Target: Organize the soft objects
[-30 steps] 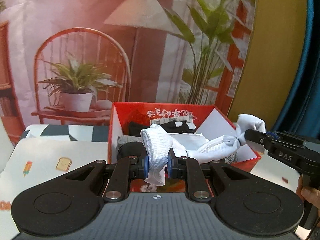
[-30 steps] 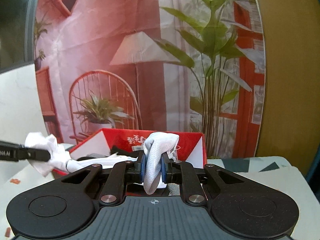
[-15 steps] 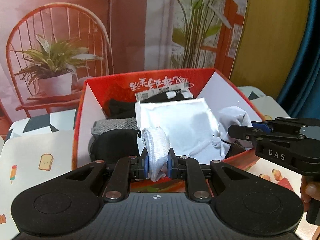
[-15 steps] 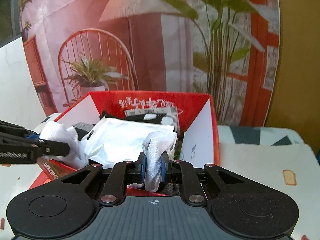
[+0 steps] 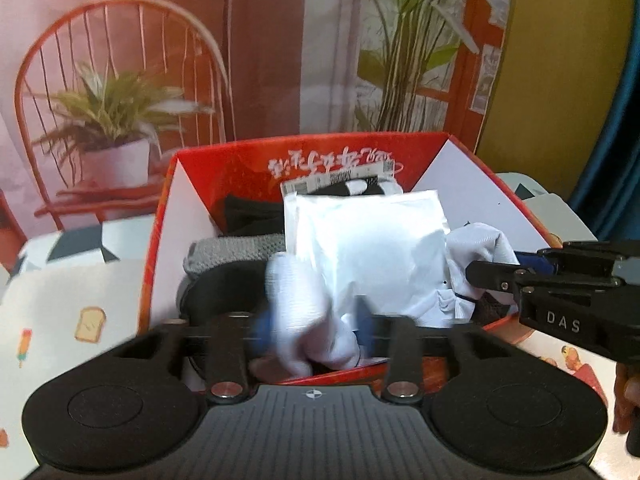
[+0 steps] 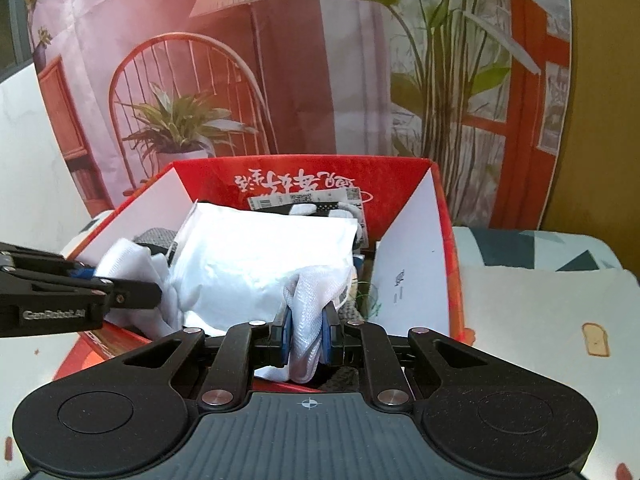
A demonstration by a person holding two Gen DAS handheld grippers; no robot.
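A white cloth lies folded inside the red box, on top of grey and black fabrics. My left gripper is at the box's near edge; its blurred jaws stand wider apart around the cloth's left end. In the right wrist view my right gripper is shut on the cloth's right end at the box's near side. The cloth spans the box between both grippers.
The box stands on a table with a patterned cover. A printed backdrop with a chair and plants hangs behind. A black-and-white packaged item sits at the box's far wall.
Both grippers lowered the cloth from above the box down into it. The left gripper's jaws have spread apart from their tight hold on the cloth end.
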